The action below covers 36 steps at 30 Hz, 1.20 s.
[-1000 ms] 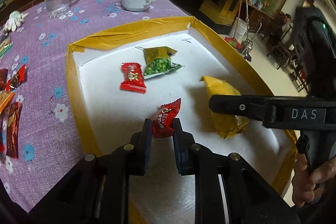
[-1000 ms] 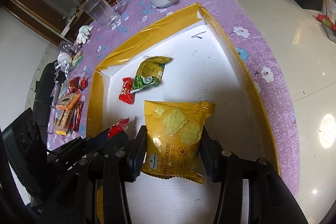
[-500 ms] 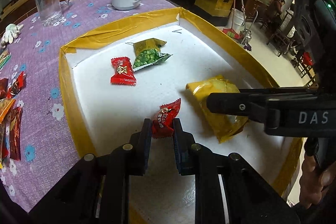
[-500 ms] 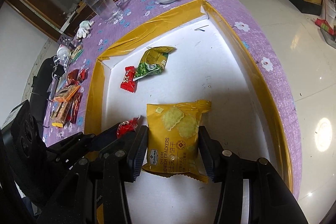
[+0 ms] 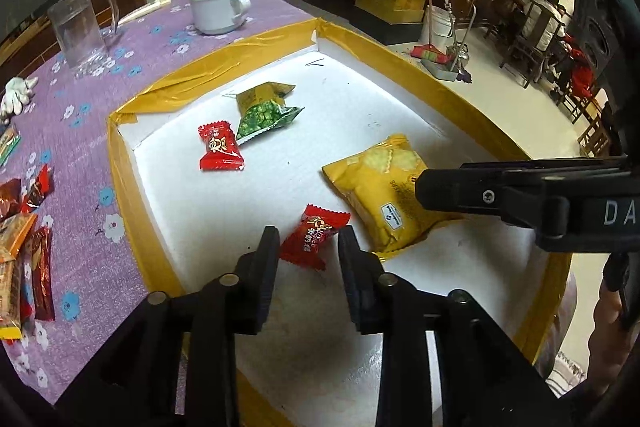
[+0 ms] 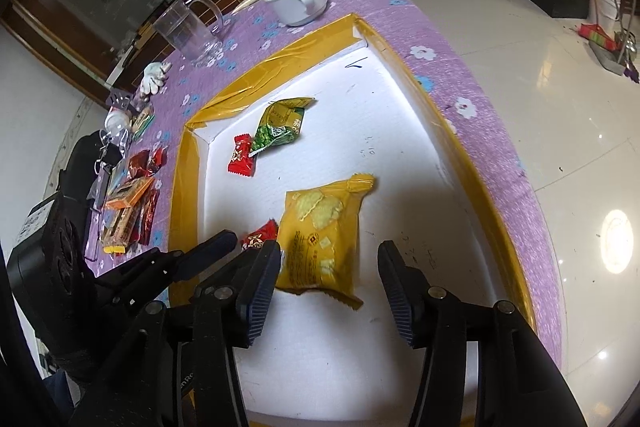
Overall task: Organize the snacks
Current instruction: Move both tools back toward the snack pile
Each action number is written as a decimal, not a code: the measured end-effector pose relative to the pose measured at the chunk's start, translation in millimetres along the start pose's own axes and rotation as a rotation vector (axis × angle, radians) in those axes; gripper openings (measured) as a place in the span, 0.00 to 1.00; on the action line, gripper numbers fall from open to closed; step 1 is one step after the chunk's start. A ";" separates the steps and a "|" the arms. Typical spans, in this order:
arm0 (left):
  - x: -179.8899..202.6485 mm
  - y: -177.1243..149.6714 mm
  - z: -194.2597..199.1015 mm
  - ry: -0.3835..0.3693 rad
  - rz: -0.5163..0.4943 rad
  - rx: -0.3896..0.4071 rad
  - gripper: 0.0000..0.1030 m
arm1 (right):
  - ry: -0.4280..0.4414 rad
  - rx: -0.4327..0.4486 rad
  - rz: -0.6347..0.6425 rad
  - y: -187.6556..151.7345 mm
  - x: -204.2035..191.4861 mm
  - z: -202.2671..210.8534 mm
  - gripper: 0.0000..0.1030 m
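The left gripper [image 5: 307,241] is opening, its jaws spread around a red candy [image 5: 314,235] lying on the white tray [image 5: 180,187]; the pads no longer press it. The right gripper [image 6: 328,267] is opening too, the yellow cracker packet [image 6: 320,235] lying loose between its jaws, partly hiding that candy. Farther off lie another red candy [image 5: 219,147] and a green snack packet [image 5: 264,113]. The wrappers [image 5: 24,247] beside the tray are cut off at the edge.
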<state>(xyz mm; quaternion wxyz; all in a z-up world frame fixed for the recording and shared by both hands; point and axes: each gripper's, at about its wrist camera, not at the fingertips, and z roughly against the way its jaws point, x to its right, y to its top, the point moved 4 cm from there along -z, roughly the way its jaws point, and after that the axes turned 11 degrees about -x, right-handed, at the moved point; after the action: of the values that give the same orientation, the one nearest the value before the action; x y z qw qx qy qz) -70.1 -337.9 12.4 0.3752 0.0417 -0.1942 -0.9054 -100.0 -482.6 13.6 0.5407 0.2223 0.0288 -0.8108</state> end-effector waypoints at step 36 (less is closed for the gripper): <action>-221.5 -168.3 135.3 0.174 0.454 0.176 0.40 | 0.146 -0.065 0.281 -23.9 -238.6 -46.8 0.66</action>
<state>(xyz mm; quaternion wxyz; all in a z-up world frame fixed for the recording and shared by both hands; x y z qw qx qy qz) -53.3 -32.3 57.0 0.5792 0.1071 -0.2434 -0.7706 -30.4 -253.1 60.3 0.6520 0.2650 0.0630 -0.7076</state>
